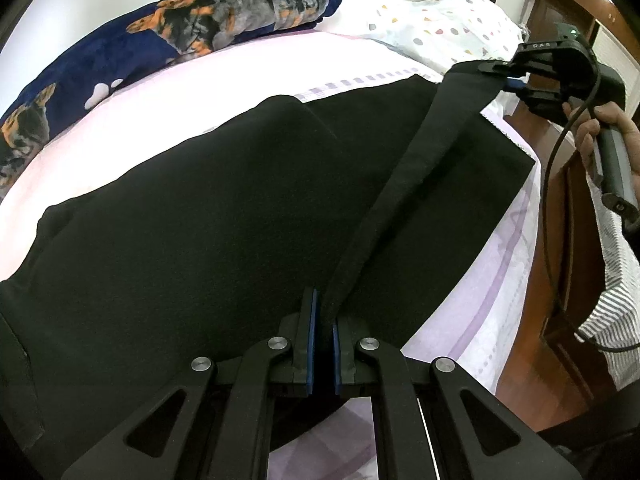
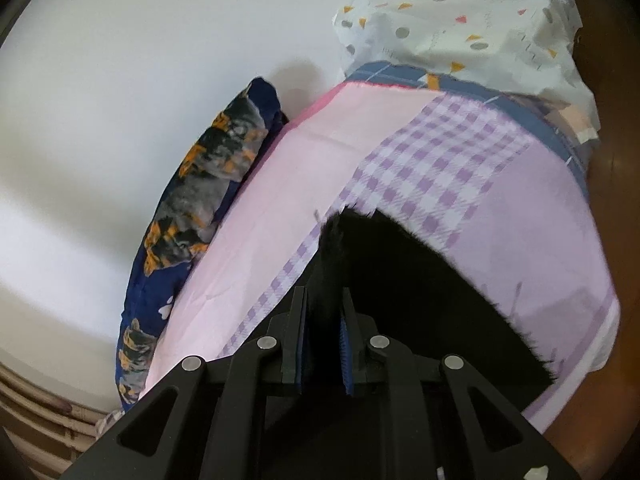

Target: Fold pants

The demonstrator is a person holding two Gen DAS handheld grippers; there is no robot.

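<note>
Black pants lie spread across a bed with a pink and lilac sheet. One edge of the pants is lifted as a taut band running between both grippers. My left gripper is shut on the near end of that band. At the far right, a hand holds my right gripper, which is shut on the band's other end. In the right wrist view, the right gripper has black pants cloth pinched between its blue pads, above the checked sheet.
A navy dog-print blanket lies along the white wall. A white pillow with coloured dots sits at the bed's head. Wooden furniture, a black cable and striped cloth are to the right of the bed.
</note>
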